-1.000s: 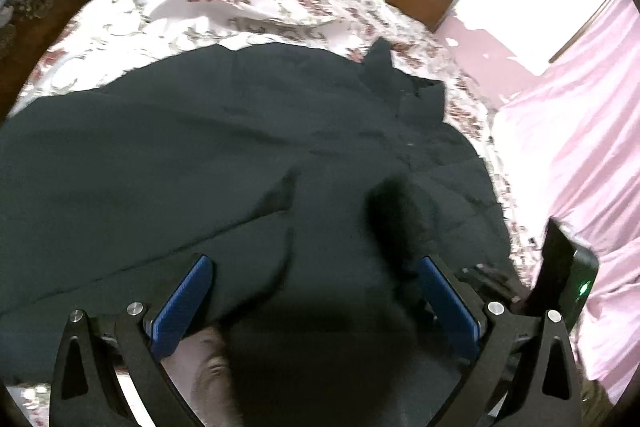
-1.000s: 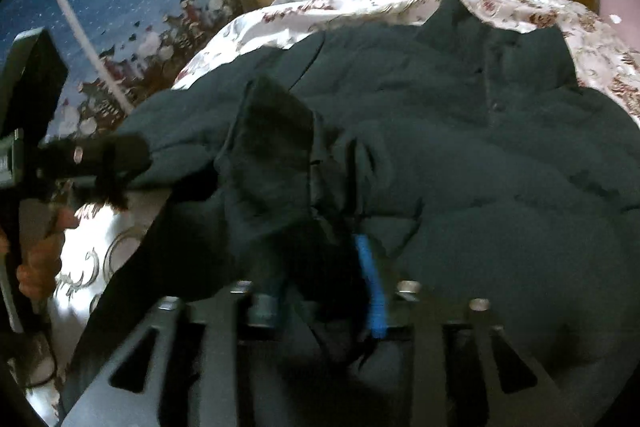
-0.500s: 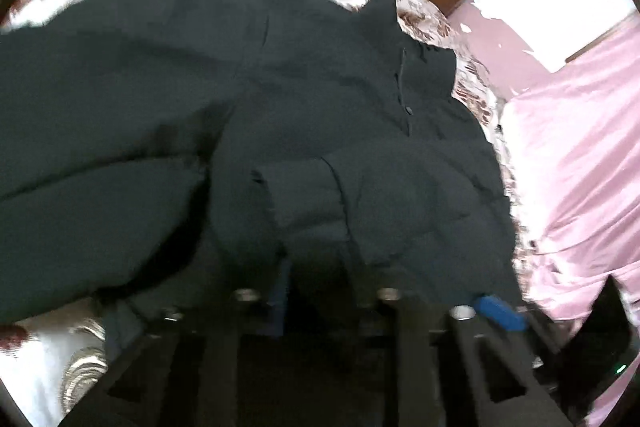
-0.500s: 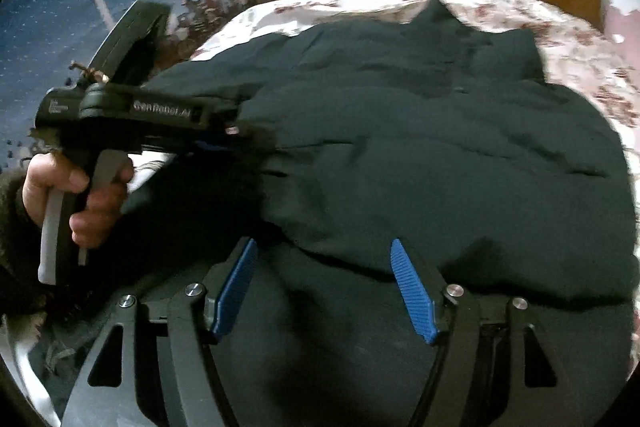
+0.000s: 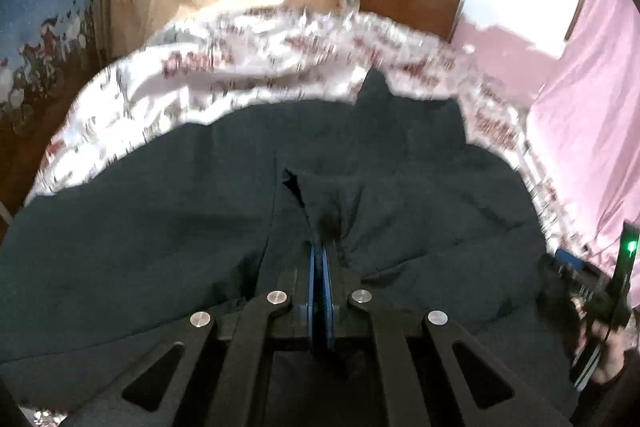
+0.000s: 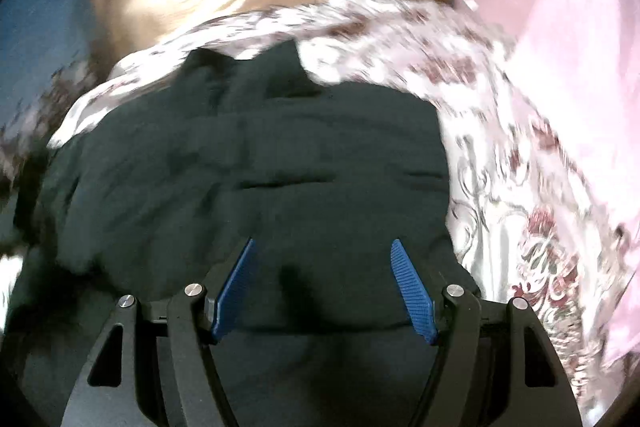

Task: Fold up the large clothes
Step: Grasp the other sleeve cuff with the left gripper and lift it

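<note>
A dark jacket lies spread on a flowery bed, one gripper pinching it and one let go.

Left wrist view: the dark jacket (image 5: 400,195) covers most of the flowery bed cover (image 5: 248,75), with its collar toward the far end of the bed. The left gripper (image 5: 320,259) is clenched tight on a fold of the jacket, its blue pads pressed together with cloth bunched at their tips. At the right edge, the right gripper (image 5: 592,291) shows, blurry. Right wrist view: the right gripper (image 6: 324,267) is let go, its blue pads (image 6: 412,287) wide apart over the jacket (image 6: 280,155), gripping nothing. A pink cloth (image 6: 580,47) lies to the right.
</note>
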Demonstrator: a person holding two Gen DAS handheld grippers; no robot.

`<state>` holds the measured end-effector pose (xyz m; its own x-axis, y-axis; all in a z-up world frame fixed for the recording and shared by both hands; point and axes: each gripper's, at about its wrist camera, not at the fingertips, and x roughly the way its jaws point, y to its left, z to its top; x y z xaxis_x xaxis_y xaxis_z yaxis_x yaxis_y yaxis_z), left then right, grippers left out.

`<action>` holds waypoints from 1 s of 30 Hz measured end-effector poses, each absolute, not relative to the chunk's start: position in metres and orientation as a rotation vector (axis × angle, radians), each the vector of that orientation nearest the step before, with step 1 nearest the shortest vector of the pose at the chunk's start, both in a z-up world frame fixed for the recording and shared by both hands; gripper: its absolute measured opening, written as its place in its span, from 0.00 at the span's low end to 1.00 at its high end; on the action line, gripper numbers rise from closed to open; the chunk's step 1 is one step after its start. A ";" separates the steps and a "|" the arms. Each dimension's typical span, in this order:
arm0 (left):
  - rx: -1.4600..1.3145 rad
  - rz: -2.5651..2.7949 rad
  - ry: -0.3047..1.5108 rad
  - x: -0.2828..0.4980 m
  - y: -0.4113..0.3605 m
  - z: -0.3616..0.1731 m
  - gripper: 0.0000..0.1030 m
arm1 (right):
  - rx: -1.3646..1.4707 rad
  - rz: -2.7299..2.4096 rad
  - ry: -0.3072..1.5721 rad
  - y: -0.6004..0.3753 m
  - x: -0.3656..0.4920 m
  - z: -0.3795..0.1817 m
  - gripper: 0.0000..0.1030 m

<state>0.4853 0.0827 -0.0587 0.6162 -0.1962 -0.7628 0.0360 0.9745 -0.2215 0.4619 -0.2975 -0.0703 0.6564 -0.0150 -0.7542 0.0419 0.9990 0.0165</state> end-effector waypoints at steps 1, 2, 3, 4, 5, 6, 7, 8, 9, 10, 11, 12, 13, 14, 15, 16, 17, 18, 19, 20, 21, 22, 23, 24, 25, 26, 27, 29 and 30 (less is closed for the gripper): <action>-0.185 -0.125 0.918 0.488 0.082 -0.069 0.05 | 0.049 -0.036 0.861 -0.302 0.467 -0.076 0.62; -0.181 -0.116 0.929 0.488 0.083 -0.077 0.05 | 0.060 -0.041 0.874 -0.306 0.474 -0.084 0.62; -0.181 -0.108 0.941 0.489 0.085 -0.087 0.05 | 0.070 -0.047 0.892 -0.310 0.480 -0.091 0.62; -0.189 -0.103 0.952 0.490 0.088 -0.094 0.06 | 0.088 -0.046 0.918 -0.314 0.486 -0.101 0.62; -0.199 -0.103 0.959 0.490 0.091 -0.099 0.06 | 0.101 -0.039 0.931 -0.315 0.488 -0.108 0.62; -0.211 -0.105 0.966 0.490 0.094 -0.105 0.06 | 0.109 -0.033 0.942 -0.316 0.490 -0.115 0.62; -0.218 -0.107 0.969 0.490 0.096 -0.108 0.07 | 0.112 -0.030 0.947 -0.315 0.491 -0.122 0.62; -0.215 -0.108 0.969 0.491 0.096 -0.110 0.07 | 0.111 -0.029 0.947 -0.313 0.487 -0.125 0.62; -0.207 -0.108 0.967 0.491 0.095 -0.111 0.07 | 0.107 -0.028 0.948 -0.311 0.488 -0.127 0.62; -0.200 -0.106 0.967 0.491 0.094 -0.113 0.07 | 0.106 -0.026 0.949 -0.310 0.488 -0.129 0.62; -0.196 -0.105 0.968 0.491 0.094 -0.114 0.07 | 0.107 -0.025 0.948 -0.309 0.487 -0.131 0.63; -0.199 -0.104 0.971 0.491 0.094 -0.116 0.07 | 0.107 -0.024 0.947 -0.308 0.488 -0.133 0.63; -0.207 -0.104 0.973 0.492 0.095 -0.118 0.07 | 0.106 -0.023 0.947 -0.307 0.488 -0.134 0.63; -0.213 -0.104 0.974 0.492 0.095 -0.119 0.08 | 0.105 -0.022 0.946 -0.310 0.488 -0.135 0.63; -0.219 -0.106 0.973 0.491 0.095 -0.119 0.08 | 0.104 -0.022 0.946 -0.309 0.488 -0.136 0.63; -0.222 -0.107 0.971 0.491 0.096 -0.118 0.09 | 0.103 -0.022 0.945 -0.308 0.487 -0.135 0.63; -0.229 -0.106 0.969 0.491 0.097 -0.117 0.11 | 0.103 -0.021 0.943 -0.309 0.485 -0.135 0.63; -0.240 -0.108 0.969 0.490 0.098 -0.116 0.11 | 0.102 -0.022 0.939 -0.309 0.485 -0.134 0.64; -0.255 -0.109 0.973 0.489 0.100 -0.114 0.14 | 0.095 -0.023 0.935 -0.308 0.484 -0.134 0.66; -0.260 -0.103 0.983 0.488 0.101 -0.113 0.16 | 0.083 -0.026 0.931 -0.306 0.483 -0.132 0.68; -0.264 -0.099 0.994 0.486 0.102 -0.111 0.16 | 0.060 -0.035 0.927 -0.301 0.482 -0.128 0.71; -0.266 -0.103 1.005 0.483 0.103 -0.109 0.17 | 0.035 -0.048 0.919 -0.295 0.479 -0.123 0.72; -0.269 -0.112 1.014 0.479 0.105 -0.106 0.19 | 0.024 -0.051 0.914 -0.289 0.478 -0.118 0.72; -0.273 -0.122 1.020 0.476 0.106 -0.103 0.20 | 0.022 -0.038 0.906 -0.281 0.475 -0.112 0.73; -0.281 -0.133 1.029 0.470 0.109 -0.100 0.24 | 0.018 -0.017 0.896 -0.271 0.472 -0.106 0.76; -0.293 -0.139 1.026 0.463 0.113 -0.095 0.30 | 0.007 0.001 0.886 -0.259 0.469 -0.099 0.77; -0.306 -0.145 1.016 0.456 0.117 -0.091 0.36 | -0.007 0.023 0.870 -0.246 0.465 -0.093 0.80; -0.334 -0.129 0.981 0.439 0.128 -0.080 0.78 | -0.044 0.082 0.841 -0.213 0.459 -0.080 0.85; -0.348 -0.093 0.947 0.426 0.136 -0.072 0.82 | -0.064 0.114 0.830 -0.195 0.456 -0.076 0.87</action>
